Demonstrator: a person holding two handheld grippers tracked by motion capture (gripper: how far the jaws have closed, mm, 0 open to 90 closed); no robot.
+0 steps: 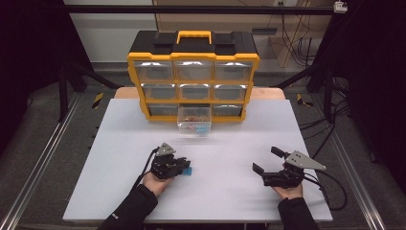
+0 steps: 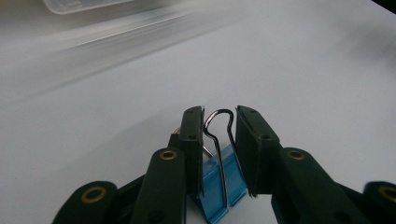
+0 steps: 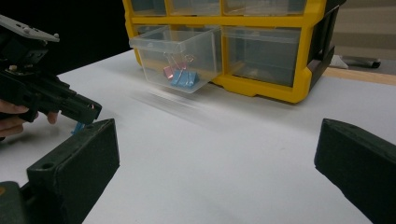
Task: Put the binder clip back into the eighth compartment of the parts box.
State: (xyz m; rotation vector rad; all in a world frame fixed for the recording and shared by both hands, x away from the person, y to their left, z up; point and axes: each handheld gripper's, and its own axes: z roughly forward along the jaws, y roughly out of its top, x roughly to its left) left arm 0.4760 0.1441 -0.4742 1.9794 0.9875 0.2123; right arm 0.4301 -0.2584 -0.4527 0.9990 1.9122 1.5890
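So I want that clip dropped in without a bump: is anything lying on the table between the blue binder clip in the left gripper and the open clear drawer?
Nothing visible: the white tabletop is bare between the blue binder clip in the left gripper and the pulled-out clear plastic drawer.

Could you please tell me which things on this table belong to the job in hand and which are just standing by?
In the job:
- blue binder clip, between the jaws of the left gripper, which are shut on it
- open clear drawer, already holding clips
- yellow organiser

Standing by:
- right gripper, open, holding nothing
- closed drawers
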